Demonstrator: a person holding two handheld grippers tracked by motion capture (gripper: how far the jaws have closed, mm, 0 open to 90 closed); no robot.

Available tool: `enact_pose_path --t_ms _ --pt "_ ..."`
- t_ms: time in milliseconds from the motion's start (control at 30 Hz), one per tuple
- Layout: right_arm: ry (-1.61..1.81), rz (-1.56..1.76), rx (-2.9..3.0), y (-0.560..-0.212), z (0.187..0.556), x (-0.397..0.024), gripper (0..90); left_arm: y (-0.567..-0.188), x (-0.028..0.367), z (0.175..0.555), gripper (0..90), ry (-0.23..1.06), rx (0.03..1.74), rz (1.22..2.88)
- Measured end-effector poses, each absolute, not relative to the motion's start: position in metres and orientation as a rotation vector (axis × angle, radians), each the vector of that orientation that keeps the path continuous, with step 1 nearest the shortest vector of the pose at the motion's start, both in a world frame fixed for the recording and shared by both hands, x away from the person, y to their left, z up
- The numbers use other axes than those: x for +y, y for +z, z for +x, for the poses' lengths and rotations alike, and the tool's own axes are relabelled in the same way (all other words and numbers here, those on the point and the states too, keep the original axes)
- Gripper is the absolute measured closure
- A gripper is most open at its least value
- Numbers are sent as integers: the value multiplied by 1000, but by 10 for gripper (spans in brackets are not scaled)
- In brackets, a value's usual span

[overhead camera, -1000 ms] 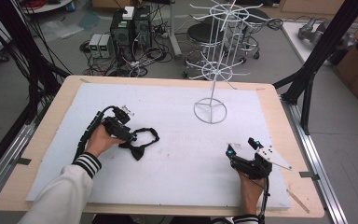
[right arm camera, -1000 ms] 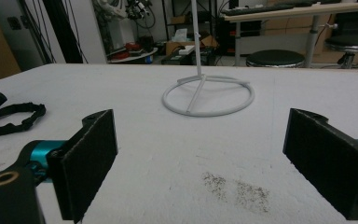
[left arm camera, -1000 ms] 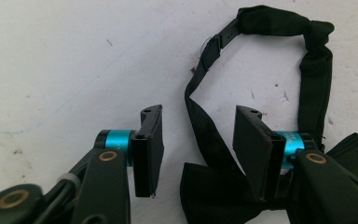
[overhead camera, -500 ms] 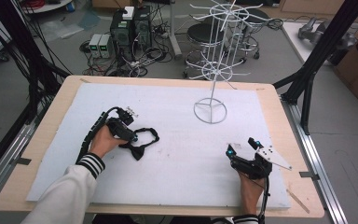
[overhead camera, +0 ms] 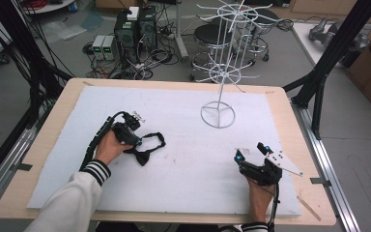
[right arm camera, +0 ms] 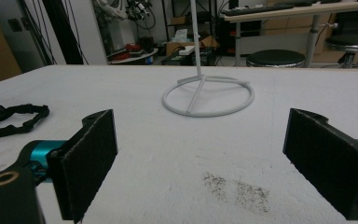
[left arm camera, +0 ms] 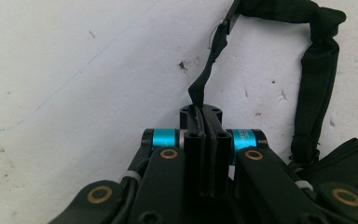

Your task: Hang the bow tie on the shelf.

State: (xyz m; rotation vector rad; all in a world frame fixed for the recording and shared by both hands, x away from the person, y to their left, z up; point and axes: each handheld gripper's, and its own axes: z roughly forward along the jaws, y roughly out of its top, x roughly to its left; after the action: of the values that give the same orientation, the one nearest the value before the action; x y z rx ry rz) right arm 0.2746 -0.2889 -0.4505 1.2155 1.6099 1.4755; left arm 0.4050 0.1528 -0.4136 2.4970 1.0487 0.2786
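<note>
A black bow tie (overhead camera: 144, 153) lies on the white sheet (overhead camera: 183, 121) at the desk's (overhead camera: 48, 128) left side, its strap (left arm camera: 204, 81) looping out past the knot. The left tool (overhead camera: 128, 135) sits right at the bow tie's left edge. Its jaws have just been closing and now pinch the thin strap: in the left gripper view the strap comes up out of the shut pads (left arm camera: 196, 126) and bends away to the thicker band (left arm camera: 314, 79) at upper right. The bow's folded cloth (left arm camera: 349, 158) rests just beside the tool at lower right. The person's left hand (overhead camera: 107, 147), in a white sleeve with a striped cuff (overhead camera: 95, 170), holds that tool.

The right tool (overhead camera: 251, 153) rests well apart, near the desk's right front, held by the right hand (overhead camera: 258, 195). Its jaws stand wide open with nothing between them; bare sheet and a dark smudge (right arm camera: 235, 186) show between the pads (right arm camera: 91, 154).

A white wire rack (overhead camera: 222, 63) stands on the far middle of the sheet on a ring base (overhead camera: 217, 115), between the two tools but farther back. No readable writing or brand shows on the bow tie, the tools or the rack. Behind the desk: computer boxes (overhead camera: 135, 29), cables, a stool (overhead camera: 210, 36).
</note>
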Motion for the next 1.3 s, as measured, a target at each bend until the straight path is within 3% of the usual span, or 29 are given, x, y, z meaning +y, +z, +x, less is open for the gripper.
enact_pose_path --t_ms 367,833,1300 --pt "1475 1215 1610 -450 275 -289 88 -409 155 403 883 259 1041 2417" --pt "1475 1214 1608 -450 275 -289 89 -386 164 393 886 396 927 2225" --pt "1475 1209 1606 -451 274 -289 89 -371 165 385 889 409 825 2066"
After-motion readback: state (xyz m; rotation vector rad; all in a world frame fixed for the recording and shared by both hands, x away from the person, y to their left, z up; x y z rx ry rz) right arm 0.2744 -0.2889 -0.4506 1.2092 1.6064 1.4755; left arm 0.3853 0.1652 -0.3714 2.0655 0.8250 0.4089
